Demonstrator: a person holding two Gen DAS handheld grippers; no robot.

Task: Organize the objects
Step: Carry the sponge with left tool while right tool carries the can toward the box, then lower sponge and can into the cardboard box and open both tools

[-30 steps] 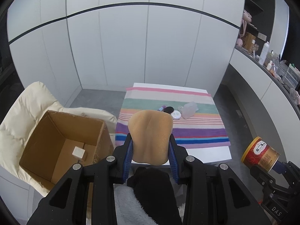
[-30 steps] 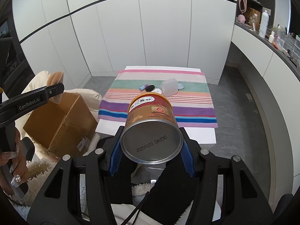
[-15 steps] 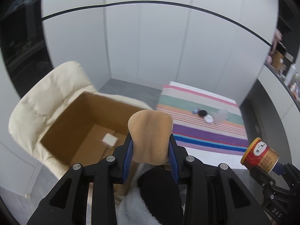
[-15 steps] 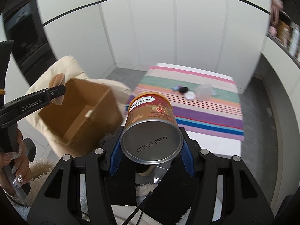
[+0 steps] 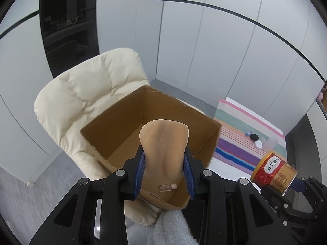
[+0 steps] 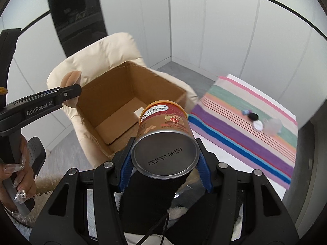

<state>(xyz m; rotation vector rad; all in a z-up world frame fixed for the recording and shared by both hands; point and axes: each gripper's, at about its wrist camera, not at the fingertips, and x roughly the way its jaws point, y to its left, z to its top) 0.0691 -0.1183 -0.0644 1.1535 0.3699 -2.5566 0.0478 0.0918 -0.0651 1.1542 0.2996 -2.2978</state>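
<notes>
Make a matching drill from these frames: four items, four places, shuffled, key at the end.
Items:
1. tan pad
2. red tin can
3. cardboard box
4. black round lid

Places:
A. on the striped cloth
B. on the cream armchair
C. clamped in the left gripper
D. clamped in the right gripper

Pairs: 1-C, 2-D, 3-B, 4-A
</notes>
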